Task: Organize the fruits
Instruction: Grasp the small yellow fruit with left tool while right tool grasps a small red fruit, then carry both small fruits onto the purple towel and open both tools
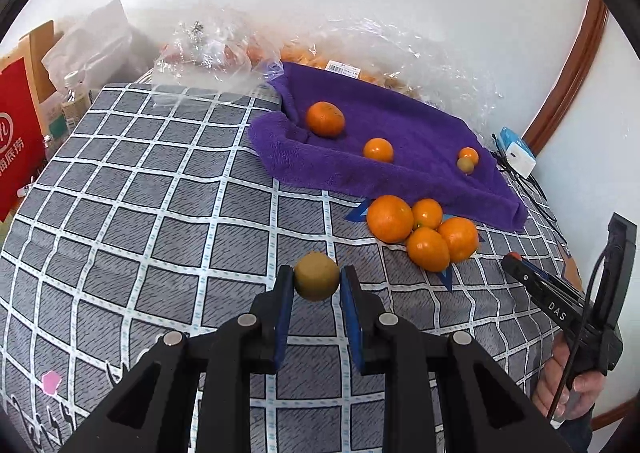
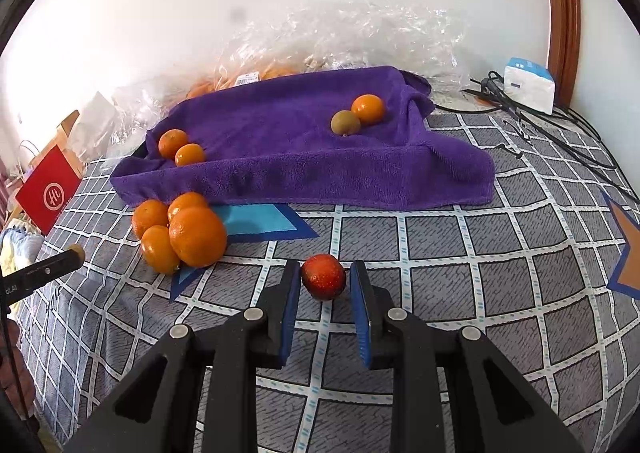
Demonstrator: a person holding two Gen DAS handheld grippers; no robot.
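Note:
My left gripper (image 1: 316, 276) is shut on a small greenish-brown fruit (image 1: 317, 283), held above the checked bedcover. My right gripper (image 2: 325, 273) is shut on a small red fruit (image 2: 323, 277) just over the cover. A purple towel (image 1: 400, 165) (image 2: 300, 165) lies ahead, spread over something raised. It carries three oranges (image 1: 325, 119) (image 2: 368, 108) and another greenish fruit (image 1: 465, 164) (image 2: 345, 122). A pile of several oranges (image 1: 424, 233) (image 2: 180, 233) rests against its near edge. The right gripper (image 1: 512, 259) also shows at the right of the left wrist view.
Clear plastic bags (image 1: 208, 49) (image 2: 360, 37) with more oranges lie behind the towel by the white wall. A white charger box (image 2: 528, 85) and black cables (image 2: 560, 133) lie at the right. A red paper bag (image 1: 16, 141) and bottles (image 1: 74, 101) stand beyond the left edge.

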